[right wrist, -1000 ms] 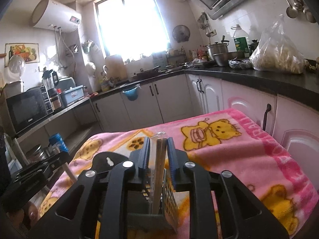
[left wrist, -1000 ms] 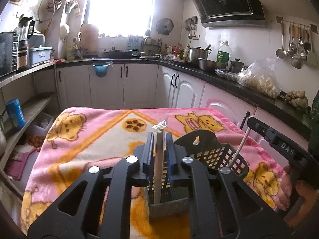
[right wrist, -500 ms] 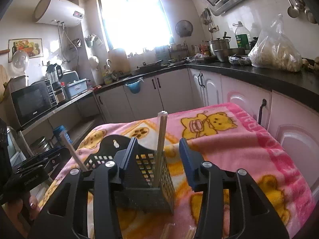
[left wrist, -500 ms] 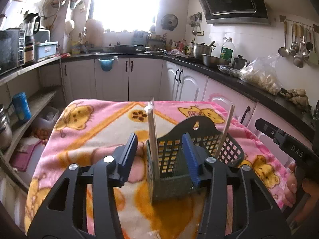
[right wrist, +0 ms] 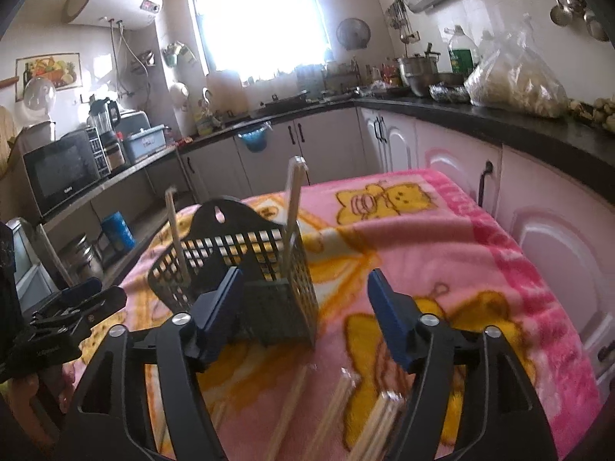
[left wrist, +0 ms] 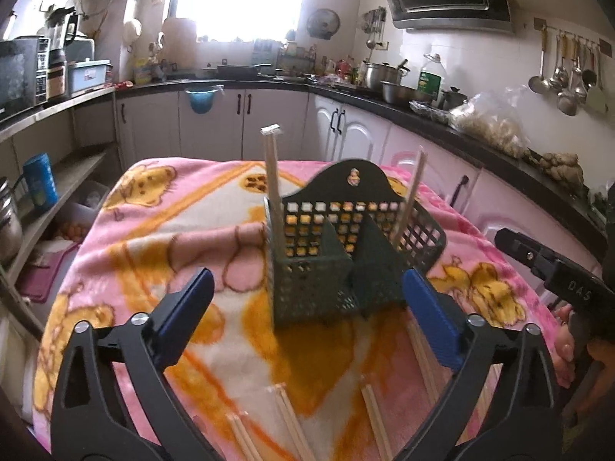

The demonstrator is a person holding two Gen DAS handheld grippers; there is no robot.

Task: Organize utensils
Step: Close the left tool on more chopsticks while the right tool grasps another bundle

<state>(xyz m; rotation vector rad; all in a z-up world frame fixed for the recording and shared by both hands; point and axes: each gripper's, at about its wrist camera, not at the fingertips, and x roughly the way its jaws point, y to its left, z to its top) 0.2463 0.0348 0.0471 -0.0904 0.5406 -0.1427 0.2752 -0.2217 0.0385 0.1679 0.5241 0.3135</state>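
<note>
Jaws spread wide on left gripper [left wrist: 305,309], just been opening, nothing pinched; holder [left wrist: 338,253] sits beyond the tips. Same w/ right gripper [right wrist: 303,315]: jaws apart, just been opening, empty, holder's near corner showing between them. Holder = dark mesh utensil basket, upright on pink blanket [left wrist: 161,230]. Two chopstick pairs standing inside: one [left wrist: 273,176] in holder's left end seen from left cam, other [left wrist: 411,196] at its right end. More chopsticks [right wrist: 369,415] flat on blanket, nearer than holder, below both grippers. Hand [left wrist: 565,349] right of holder.
</note>
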